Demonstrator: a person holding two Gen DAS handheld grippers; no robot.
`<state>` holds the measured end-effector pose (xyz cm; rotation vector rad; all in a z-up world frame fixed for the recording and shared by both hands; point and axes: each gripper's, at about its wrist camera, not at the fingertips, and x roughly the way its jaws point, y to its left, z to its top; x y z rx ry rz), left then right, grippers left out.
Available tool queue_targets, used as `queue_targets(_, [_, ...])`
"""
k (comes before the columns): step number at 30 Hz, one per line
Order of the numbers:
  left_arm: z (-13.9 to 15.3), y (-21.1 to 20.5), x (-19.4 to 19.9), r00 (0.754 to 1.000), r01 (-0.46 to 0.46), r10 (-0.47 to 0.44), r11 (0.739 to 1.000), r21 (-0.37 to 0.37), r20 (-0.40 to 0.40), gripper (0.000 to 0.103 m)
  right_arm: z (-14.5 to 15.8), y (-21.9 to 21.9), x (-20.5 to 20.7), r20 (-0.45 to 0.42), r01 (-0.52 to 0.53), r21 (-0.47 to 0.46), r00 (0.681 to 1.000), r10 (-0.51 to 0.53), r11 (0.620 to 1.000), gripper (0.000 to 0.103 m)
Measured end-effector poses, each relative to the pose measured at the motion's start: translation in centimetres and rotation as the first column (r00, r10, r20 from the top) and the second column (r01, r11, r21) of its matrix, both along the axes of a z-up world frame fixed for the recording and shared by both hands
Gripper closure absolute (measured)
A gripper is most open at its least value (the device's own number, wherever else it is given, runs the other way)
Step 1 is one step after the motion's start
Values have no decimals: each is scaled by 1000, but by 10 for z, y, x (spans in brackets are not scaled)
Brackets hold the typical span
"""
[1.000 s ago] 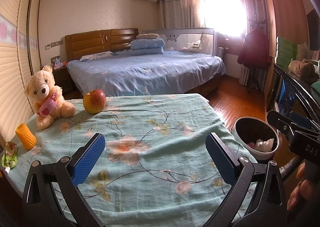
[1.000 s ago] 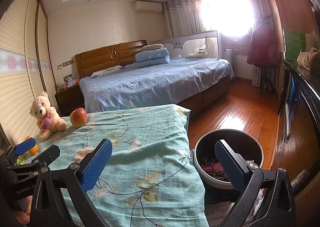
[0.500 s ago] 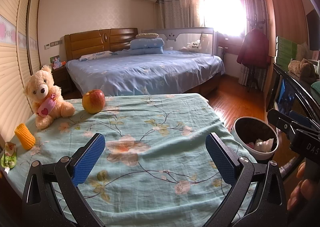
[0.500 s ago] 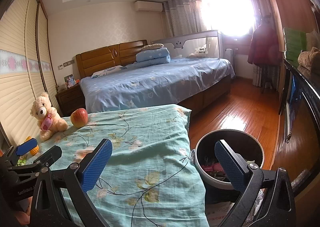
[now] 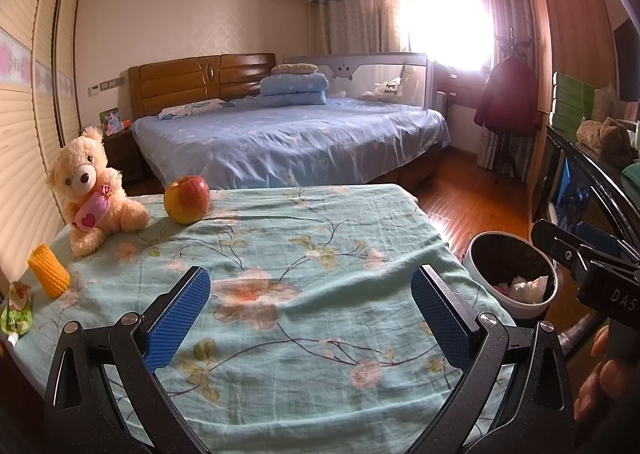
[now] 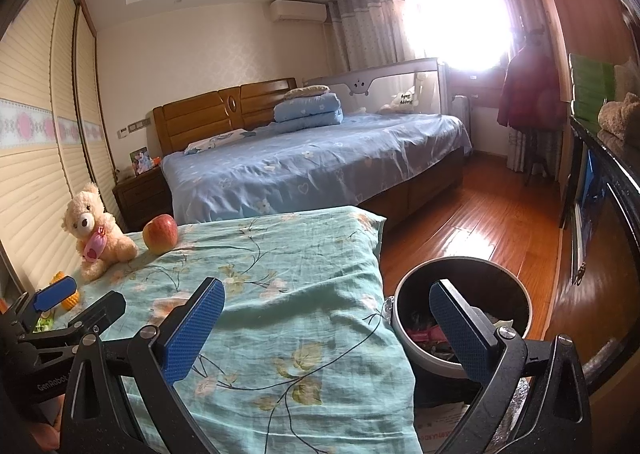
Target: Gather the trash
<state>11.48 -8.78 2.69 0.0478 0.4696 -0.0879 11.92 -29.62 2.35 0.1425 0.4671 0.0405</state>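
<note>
A round trash bin stands on the floor at the right of the table, with crumpled white paper inside; it also shows in the right wrist view. A green wrapper lies at the table's left edge. My left gripper is open and empty above the teal floral cloth. My right gripper is open and empty, with its right finger over the bin. The left gripper also shows in the right wrist view.
On the table's far left stand a teddy bear, an apple and a yellow corn cob. A blue bed lies behind. A dark cabinet lines the right wall, with wooden floor between.
Both views have shifted very slightly; the left gripper has edged a little in the right wrist view. Both grippers stay open and empty.
</note>
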Motion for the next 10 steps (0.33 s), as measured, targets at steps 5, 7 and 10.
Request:
queue_targets(5, [-3, 3, 3, 1000, -1, 1, 1000, -4, -14, 0, -2, 3, 2, -12, -5, -1, 1000, 5, 1000, 0])
queue_targets(7, [-5, 6, 4, 1000, -4, 4, 1000, -8, -20, 0, -3, 3, 4, -17, -7, 1, 1000, 7, 1000, 0])
queue_targets(10, [-8, 10, 7, 999, -8, 8, 1000, -15, -31, 0, -5, 5, 6, -27, -11, 2, 1000, 11, 1000, 0])
